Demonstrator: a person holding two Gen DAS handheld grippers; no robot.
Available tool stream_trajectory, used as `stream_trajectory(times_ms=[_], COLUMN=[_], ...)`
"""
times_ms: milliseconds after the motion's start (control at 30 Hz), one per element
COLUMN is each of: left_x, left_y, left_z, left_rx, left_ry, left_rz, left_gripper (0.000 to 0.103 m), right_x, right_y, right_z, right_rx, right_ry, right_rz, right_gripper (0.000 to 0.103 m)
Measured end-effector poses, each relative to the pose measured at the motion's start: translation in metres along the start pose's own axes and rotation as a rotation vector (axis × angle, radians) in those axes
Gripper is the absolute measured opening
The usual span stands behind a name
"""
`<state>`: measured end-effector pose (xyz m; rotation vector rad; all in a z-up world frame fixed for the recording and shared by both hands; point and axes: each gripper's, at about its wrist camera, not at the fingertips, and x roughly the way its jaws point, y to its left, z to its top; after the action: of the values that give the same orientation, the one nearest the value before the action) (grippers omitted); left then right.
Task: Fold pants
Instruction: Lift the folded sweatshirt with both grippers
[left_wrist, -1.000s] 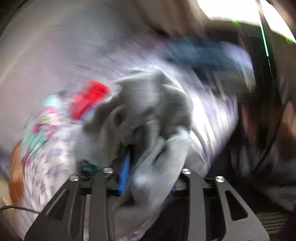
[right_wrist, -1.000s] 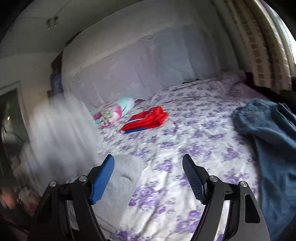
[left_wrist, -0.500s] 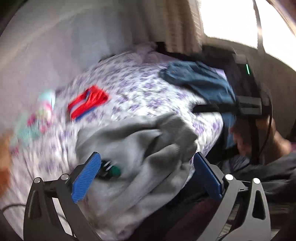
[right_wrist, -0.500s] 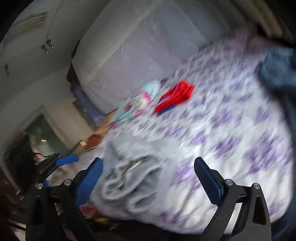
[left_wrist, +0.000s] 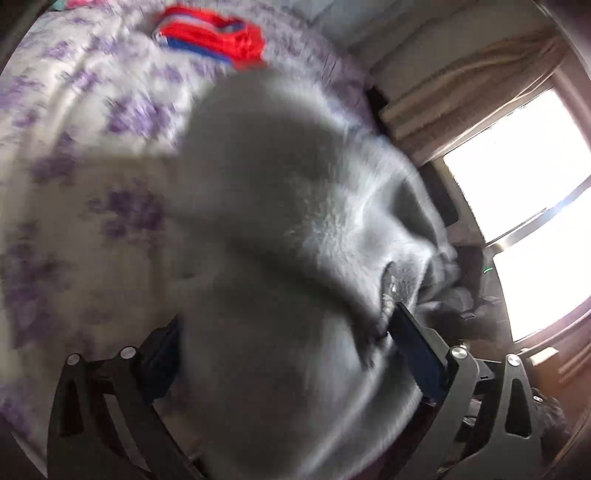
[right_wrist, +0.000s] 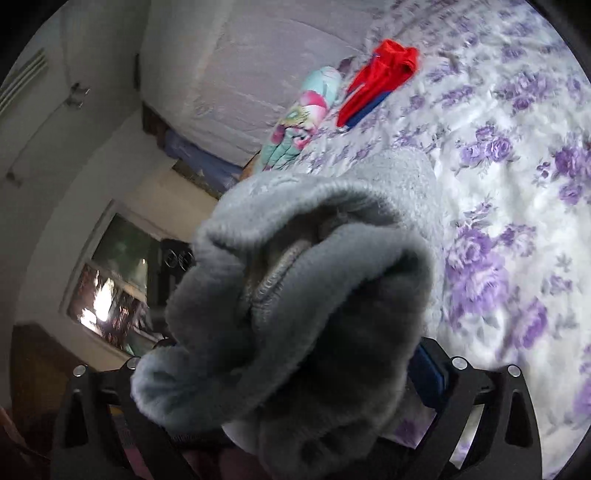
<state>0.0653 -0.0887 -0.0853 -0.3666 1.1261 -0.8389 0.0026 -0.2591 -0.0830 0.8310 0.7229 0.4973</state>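
Both claws, left (left_wrist: 284, 343) and right (right_wrist: 291, 365), stand wide around bunched pants (right_wrist: 295, 280); whether they pinch, you cannot tell; grip the waistband, spread it flat on the bed (right_wrist: 517, 155).

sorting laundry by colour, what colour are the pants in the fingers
Grey fleece pants, clearest in the right wrist view.

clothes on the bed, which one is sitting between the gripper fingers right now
The grey fleece pants: they bunch between both grippers' fingers, while the red garment and the pastel printed one lie untouched farther up the floral bedsheet.
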Motion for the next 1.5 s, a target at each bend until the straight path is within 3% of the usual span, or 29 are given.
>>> stream_trajectory(times_ms=[33,67,100,167,200,267,333,400,467,533,567,600,667,767,833,933,1033,1133,1167,1200,1233,1267,1367,1500], left_x=[0.005,0.006,0.0,-0.015,-0.019,-0.028,-0.032,-0.019,-0.007,-0.003,-0.003,-0.005,-0.006,0.001,0.003,0.002,0.001,0.001,0.002,0.001,-0.001,-0.003,-0.021,-0.04], left_y=[-0.002,-0.004,-0.01,-0.03,-0.039,-0.056,-0.068,-0.054,-0.028,-0.009,-0.007,-0.008,-0.008,0.004,0.014,0.02,0.021,0.022,0.022,0.021,0.018,0.01,-0.021,-0.05], left_z=[0.0,0.0,-0.002,-0.005,-0.005,-0.005,0.002,0.013,0.018,0.017,0.016,0.015,0.014,0.017,0.013,0.014,0.012,0.015,0.015,0.014,0.014,0.014,0.014,0.032], left_rx=[-0.001,0.001,0.009,0.075,0.101,0.142,0.151,0.097,0.017,-0.027,-0.02,0.001,0.021,-0.013,-0.049,-0.052,-0.049,-0.038,-0.039,-0.04,-0.032,-0.015,0.049,0.091], left_ry=[-0.002,-0.011,-0.033,-0.07,-0.077,-0.1,-0.115,-0.064,-0.013,0.01,0.012,0.008,0.008,0.029,0.04,0.025,0.024,0.023,0.025,0.016,0.0,-0.019,-0.069,-0.121], left_rz=[0.01,0.015,0.007,0.018,0.015,0.017,0.038,0.061,0.075,0.047,0.034,0.04,0.041,0.024,0.002,-0.01,-0.014,-0.004,-0.002,0.001,0.004,-0.008,-0.002,0.001], left_gripper=[0.099,0.098,0.091,0.076,0.072,0.072,0.072,0.074,0.074,0.077,0.08,0.082,0.086,0.094,0.095,0.096,0.096,0.097,0.097,0.094,0.089,0.072,0.072,0.073], right_x=[0.003,0.004,0.003,-0.008,-0.013,-0.023,-0.021,-0.008,0.005,0.0,-0.003,-0.01,-0.016,-0.005,0.004,0.013,0.043,0.069,0.073,0.074,0.07,0.064,0.046,0.026], right_y=[0.009,0.02,0.032,0.046,0.056,0.082,0.088,0.071,0.045,0.042,0.047,0.052,0.049,0.012,-0.006,-0.007,-0.002,0.012,0.013,0.015,0.021,0.031,0.063,0.081], right_z=[0.0,-0.002,-0.005,-0.002,0.0,0.008,0.023,0.034,0.031,0.016,0.01,0.004,-0.004,-0.009,-0.007,0.0,0.017,0.024,0.024,0.023,0.022,0.021,0.02,0.042], right_rx=[-0.04,-0.095,-0.156,-0.21,-0.243,-0.34,-0.343,-0.269,-0.165,-0.185,-0.22,-0.25,-0.237,-0.057,-0.008,0.008,0.086,-0.006,-0.026,-0.034,-0.053,-0.091,-0.195,-0.236], right_ry=[0.013,0.013,0.011,-0.001,-0.008,-0.049,-0.049,-0.005,0.063,0.059,0.034,0.001,-0.003,0.084,0.08,0.079,0.148,0.222,0.211,0.198,0.168,0.141,0.08,0.03], right_rz=[-0.026,-0.057,-0.063,-0.026,0.007,-0.003,-0.054,-0.15,-0.214,-0.253,-0.29,-0.347,-0.35,-0.211,-0.158,-0.104,-0.018,-0.044,-0.068,-0.082,-0.085,-0.099,-0.099,-0.083], right_gripper=[0.098,0.084,0.079,0.049,0.047,0.046,0.046,0.055,0.072,0.078,0.093,0.1,0.1,0.1,0.1,0.1,0.1,0.098,0.085,0.083,0.075,0.069,0.068,0.068])
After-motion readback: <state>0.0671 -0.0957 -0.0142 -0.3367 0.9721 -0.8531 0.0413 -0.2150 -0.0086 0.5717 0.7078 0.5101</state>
